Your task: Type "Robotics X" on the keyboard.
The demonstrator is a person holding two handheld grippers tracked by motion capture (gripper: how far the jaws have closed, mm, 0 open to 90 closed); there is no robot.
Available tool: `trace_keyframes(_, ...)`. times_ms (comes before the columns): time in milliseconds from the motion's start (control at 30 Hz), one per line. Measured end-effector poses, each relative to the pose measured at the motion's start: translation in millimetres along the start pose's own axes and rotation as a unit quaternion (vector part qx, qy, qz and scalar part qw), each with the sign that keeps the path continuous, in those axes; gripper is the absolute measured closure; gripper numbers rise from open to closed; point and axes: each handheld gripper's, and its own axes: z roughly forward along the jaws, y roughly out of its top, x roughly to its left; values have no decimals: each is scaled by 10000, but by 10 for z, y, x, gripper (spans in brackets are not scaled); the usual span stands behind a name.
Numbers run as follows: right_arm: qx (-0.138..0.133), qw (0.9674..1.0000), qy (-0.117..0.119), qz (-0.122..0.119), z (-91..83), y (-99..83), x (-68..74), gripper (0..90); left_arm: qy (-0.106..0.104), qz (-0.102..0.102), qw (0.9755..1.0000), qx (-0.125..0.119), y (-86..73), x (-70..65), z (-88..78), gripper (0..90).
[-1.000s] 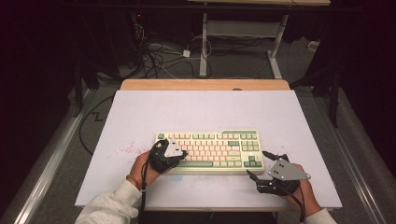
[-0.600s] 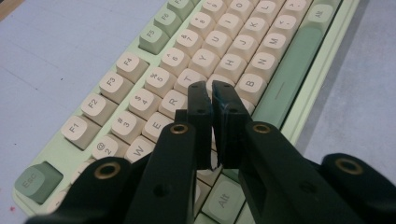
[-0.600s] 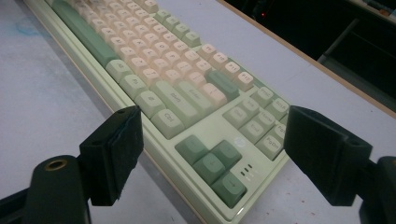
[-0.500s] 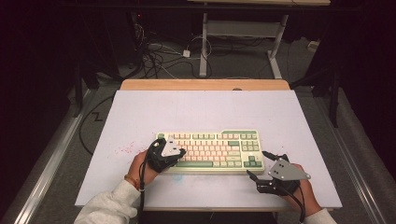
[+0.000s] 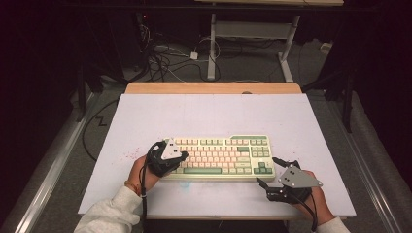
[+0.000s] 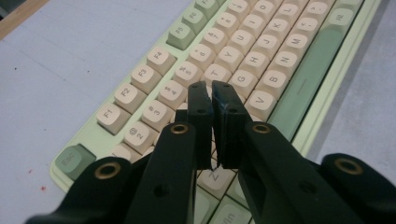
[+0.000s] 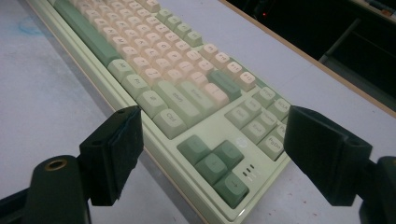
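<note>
So we've got the keyboard (image 5: pixel 221 158) lying flat near the front of the table (image 5: pixel 214 114), long axis running left to right. Our left gripper (image 6: pixel 212 91) is clenched empty over its left keys, while our right gripper (image 7: pixel 212 154) sits wide open at its right end.

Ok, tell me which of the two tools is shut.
The left tool: its jaws stand pressed together with nothing between them, over the keyboard's letter keys. The right tool has its jaws wide apart by the arrow keys.
</note>
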Motion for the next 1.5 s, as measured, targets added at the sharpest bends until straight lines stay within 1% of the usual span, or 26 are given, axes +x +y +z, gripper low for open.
trace_keyframes(133, 5, 10000, 1, 0, 0, -1, 2, 207, 9, -74, 10000, 1, -20, 29, -9, 846)
trace_keyframes(367, 23, 10000, 6, -18, 5, -3, 3, 207, -13, -107, 9999, 48, -34, 45, 14, 846)
trace_keyframes(833, 45, 10000, 24, -32, 19, -6, 10, 207, -64, -117, 9997, 200, -61, 52, 103, 847)
trace_keyframes(933, 57, 10000, 31, -30, 22, -8, 11, 207, -58, -77, 9994, 340, -78, 41, 151, 848)
trace_keyframes(967, 66, 10000, 30, -33, 24, -9, 13, 207, -48, -101, 9993, 360, -92, 40, 172, 857)
trace_keyframes(1000, 85, 10000, 34, -32, 26, -10, 14, 207, -80, -165, 9993, 325, -99, 50, 174, 876)
trace_keyframes(1033, 94, 9999, 41, -41, 27, -10, 16, 207, -91, -168, 9992, 340, -99, 55, 169, 876)
trace_keyframes(1100, 96, 9999, 47, -53, 26, -9, 20, 207, -42, -133, 9993, 341, -93, 44, 157, 875)
trace_keyframes(1200, 77, 10000, 34, -47, 22, -6, 16, 207, -17, -91, 9997, 219, -59, 30, 105, 874)
trace_keyframes(1333, 70, 10000, 17, -29, 19, -8, 11, 207, 6, -84, 10000, 22, -22, 12, 37, 874)
trace_keyframes(1500, 57, 10000, 21, -27, 11, -4, 13, 207, 65, -67, 9999, -80, -9, 4, -9, 872)
